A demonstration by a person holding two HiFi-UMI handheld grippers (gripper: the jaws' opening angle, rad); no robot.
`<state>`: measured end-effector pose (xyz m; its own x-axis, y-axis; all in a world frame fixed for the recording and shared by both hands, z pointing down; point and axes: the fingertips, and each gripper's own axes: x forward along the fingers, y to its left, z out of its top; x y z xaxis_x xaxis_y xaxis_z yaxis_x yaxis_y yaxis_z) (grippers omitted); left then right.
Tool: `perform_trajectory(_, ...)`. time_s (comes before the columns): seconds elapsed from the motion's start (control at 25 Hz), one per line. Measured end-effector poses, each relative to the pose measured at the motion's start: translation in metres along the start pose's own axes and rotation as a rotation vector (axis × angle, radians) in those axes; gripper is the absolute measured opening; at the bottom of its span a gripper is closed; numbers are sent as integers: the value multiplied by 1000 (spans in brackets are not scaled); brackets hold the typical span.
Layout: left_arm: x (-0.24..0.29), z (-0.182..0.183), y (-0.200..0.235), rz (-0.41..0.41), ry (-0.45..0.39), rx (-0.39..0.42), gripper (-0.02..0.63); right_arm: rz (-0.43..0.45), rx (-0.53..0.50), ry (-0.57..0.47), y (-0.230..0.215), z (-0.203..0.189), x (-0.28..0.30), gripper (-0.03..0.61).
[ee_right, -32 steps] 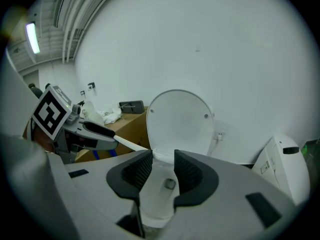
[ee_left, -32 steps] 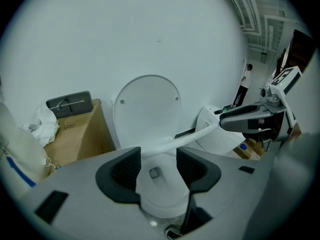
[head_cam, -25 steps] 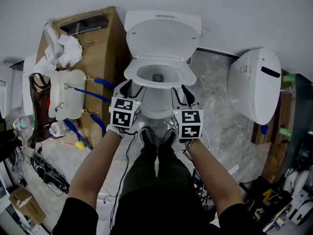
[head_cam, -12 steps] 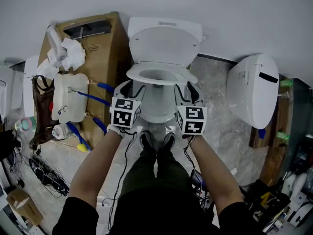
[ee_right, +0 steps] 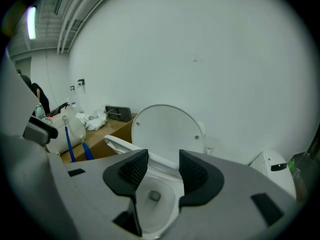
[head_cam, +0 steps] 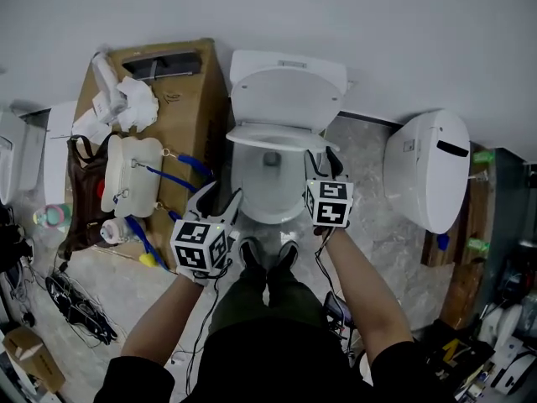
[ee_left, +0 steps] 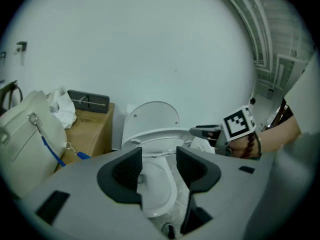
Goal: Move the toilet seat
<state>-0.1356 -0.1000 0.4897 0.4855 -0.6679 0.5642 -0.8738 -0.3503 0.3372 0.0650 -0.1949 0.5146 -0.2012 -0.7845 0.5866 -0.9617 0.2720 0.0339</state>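
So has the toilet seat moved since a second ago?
Yes. The toilet seat has swung up off the bowl, its front edge now nearer the raised lid.

In its own view the left gripper [ee_left: 159,159] covers stretches of the toilet seat [ee_left: 159,134] and the sides of the bowl [ee_left: 157,189]. In the head view the person's legs [head_cam: 268,305] hide the floor beneath, and the small things [head_cam: 52,217] at far left are too small to name.

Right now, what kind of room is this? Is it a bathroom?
Probably a workshop or test room, not a proper bathroom. There is a toilet with its lid up, but a big cardboard box stands beside it, and loose cables lie tangled on the floor.
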Motion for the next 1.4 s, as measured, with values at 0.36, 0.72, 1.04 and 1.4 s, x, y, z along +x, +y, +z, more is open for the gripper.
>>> perform_trajectory(0.36,-96,-7,-57,-141,-17,-19,221,-42,-16,18,-6,22,12,195)
perform_trajectory(0.72,-124,7,-68,-139,-56,-57,221,-56,8,21,-11,33,17,195)
perform_trajectory(1.04,-103,32,-103,-149,-69,-70,221,-34,-7,-1,-22,51,31,206)
perform_trajectory(1.4,-72,51,-126,-131,-85,-91,221,-6,-37,-8,-37,74,52,230)
